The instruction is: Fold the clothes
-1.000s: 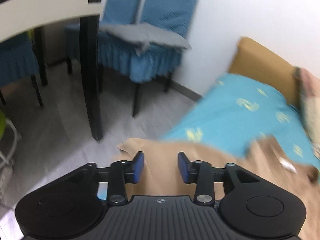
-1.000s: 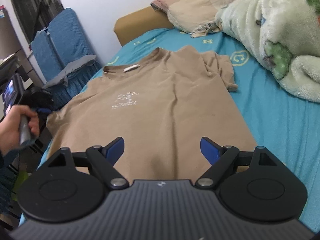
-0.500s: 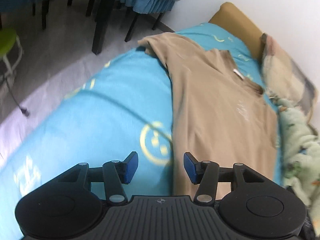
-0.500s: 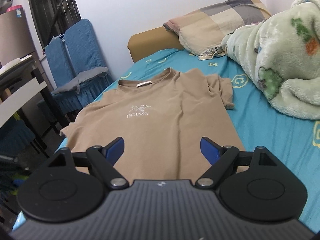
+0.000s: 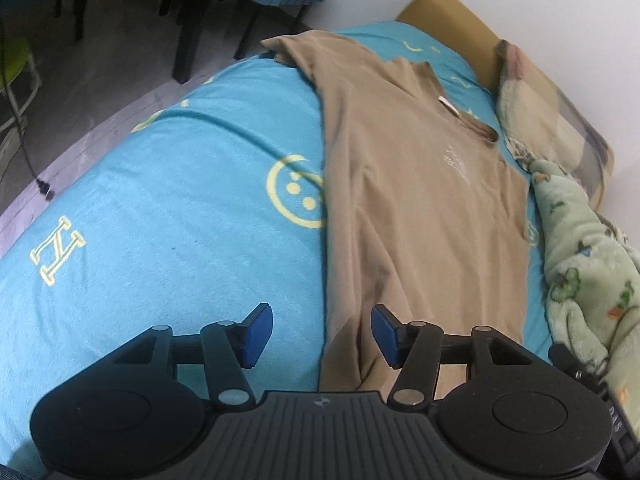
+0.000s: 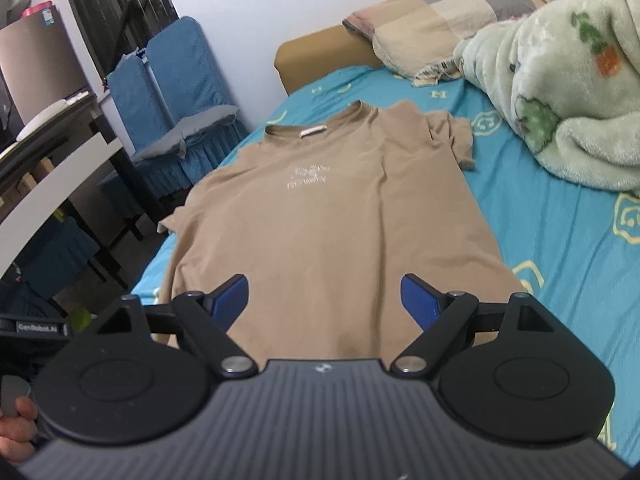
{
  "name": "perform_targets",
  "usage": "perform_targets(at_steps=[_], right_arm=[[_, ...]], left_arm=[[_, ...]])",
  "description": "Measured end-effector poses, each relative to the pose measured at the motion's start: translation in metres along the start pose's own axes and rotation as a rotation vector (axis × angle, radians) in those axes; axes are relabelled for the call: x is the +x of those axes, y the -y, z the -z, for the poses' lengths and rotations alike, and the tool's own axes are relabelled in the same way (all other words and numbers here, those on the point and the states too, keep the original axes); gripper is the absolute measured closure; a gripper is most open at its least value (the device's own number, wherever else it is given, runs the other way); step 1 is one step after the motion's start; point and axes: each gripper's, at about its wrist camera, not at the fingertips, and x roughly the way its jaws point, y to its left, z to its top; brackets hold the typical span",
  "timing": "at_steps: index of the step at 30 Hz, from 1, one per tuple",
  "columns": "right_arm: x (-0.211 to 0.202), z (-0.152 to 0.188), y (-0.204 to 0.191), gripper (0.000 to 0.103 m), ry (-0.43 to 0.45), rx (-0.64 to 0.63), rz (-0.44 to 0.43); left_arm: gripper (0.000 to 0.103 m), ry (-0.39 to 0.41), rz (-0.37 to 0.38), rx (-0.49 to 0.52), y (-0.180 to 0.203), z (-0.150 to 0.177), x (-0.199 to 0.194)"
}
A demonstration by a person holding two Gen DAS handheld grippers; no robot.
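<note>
Tan T-shirt [image 5: 420, 208] lies flat and face-up on the turquoise bedsheet [image 5: 168, 208], collar toward the tan headboard [image 6: 320, 54], hem toward the person. No fold made yet, by the look of it.

Left gripper [image 5: 322, 334]: jaws spread, nothing between them. In its view the shirt's side edge runs from between the fingers up toward 12 o'clock; the far sleeve [image 5: 296, 50] sits at about 11 o'clock, near the bed's edge. The blue pads [image 5: 258, 332] hang over the hem corner; whether they touch cloth I cannot tell.

Right gripper [image 6: 322, 300]: jaws wide apart, empty, over the middle of the hem. Collar label [image 6: 314, 131] at 12 o'clock, white chest print [image 6: 308, 178] just below it. Other sleeve [image 6: 452, 136] at 1 o'clock, slightly bunched. Green plush blanket [image 6: 560, 92] heaped at 2 o'clock, apart from the shirt; plaid pillow [image 6: 440, 28] behind it.

Judgement on the step, taking hold for a first fold:
- Left should pinch the near hem corner, both layers, pads square to the edge.
- Right looks off-centre for a corner grab; shifting toward 3 o'clock would reach the other hem corner.
- Lift both evenly, keep the hem taut, so the fabric does not drag or crease.
- Smooth the bunched sleeve first, or it will lump inside the fold.
</note>
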Motion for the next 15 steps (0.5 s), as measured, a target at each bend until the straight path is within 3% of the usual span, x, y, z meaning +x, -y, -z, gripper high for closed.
perform_targets(at_steps=[5,13,15], right_arm=[[0.0,0.006,-0.003,0.018,-0.048,-0.005,-0.014],[0.013,0.016,-0.031,0.018,-0.15,-0.112,-0.18],[0.017,0.019,-0.036,0.026,-0.172,-0.137,-0.198]], left_arm=[[0.046,-0.005,-0.012,-0.033,-0.004,-0.004,0.004],[0.046,0.001,-0.023,-0.038,0.0,-0.007,0.01],[0.046,0.002,-0.027,-0.049,-0.001,-0.008,0.011]])
